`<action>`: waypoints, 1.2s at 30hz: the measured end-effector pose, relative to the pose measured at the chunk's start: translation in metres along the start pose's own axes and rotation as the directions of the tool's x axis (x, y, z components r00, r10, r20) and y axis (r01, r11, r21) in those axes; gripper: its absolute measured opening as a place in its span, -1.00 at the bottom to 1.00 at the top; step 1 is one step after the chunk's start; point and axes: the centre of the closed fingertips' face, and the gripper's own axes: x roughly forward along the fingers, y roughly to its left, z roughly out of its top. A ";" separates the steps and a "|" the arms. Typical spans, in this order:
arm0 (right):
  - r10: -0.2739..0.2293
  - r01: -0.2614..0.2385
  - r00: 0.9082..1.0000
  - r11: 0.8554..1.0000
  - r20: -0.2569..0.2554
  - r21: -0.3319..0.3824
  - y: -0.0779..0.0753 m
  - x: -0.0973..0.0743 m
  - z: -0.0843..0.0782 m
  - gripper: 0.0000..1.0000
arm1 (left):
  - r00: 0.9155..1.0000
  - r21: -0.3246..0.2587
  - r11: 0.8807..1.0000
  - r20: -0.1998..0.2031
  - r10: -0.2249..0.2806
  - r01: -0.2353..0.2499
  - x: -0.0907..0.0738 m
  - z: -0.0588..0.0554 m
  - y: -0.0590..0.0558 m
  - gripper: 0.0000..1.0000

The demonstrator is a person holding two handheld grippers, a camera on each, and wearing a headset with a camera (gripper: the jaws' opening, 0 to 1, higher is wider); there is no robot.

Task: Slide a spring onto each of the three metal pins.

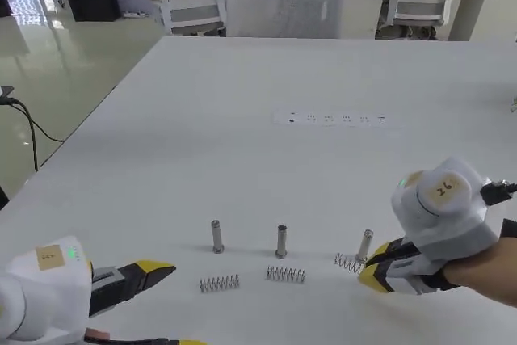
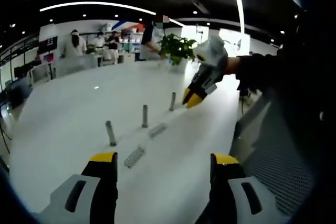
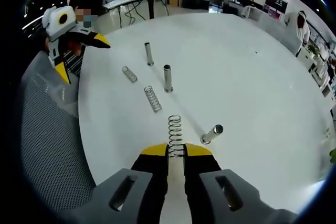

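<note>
**A:** Pins, left to right: how do they look?

**B:** The left pin (image 1: 216, 236), middle pin (image 1: 281, 241) and right pin (image 1: 366, 245) stand bare on the worktop (image 1: 323, 167). The left spring (image 1: 219, 283) and middle spring (image 1: 285, 275) lie at 6 o'clock of their pins. The left gripper (image 2: 164, 157) hovers at 8 o'clock of the row, jaws spread, holding nothing.

**A:** And the right gripper (image 3: 176, 150)?

**B:** Its jaws pinch the near end of the right spring (image 3: 175, 129), which lies at 7 o'clock of its pin. I'd lift it, turn the free end down, centre the coil over the pin's top and lower it straight. I'd also grip lightly so it doesn't buckle.
</note>
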 end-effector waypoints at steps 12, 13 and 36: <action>0.036 -0.036 0.999 0.999 -0.009 -0.019 0.010 -0.004 0.008 -0.84 | 0.996 0.087 0.992 0.000 -0.089 0.089 0.017 0.029 -0.007 0.32; 0.039 -0.039 0.999 0.999 -0.010 -0.025 0.012 -0.003 0.009 -0.84 | 0.996 0.096 0.991 -0.003 -0.094 0.094 0.019 0.031 -0.007 0.31; 0.136 -0.134 0.991 0.980 0.004 -0.148 0.054 0.000 0.042 -0.84 | 0.984 0.095 0.979 -0.001 -0.180 0.180 0.060 0.040 -0.011 0.08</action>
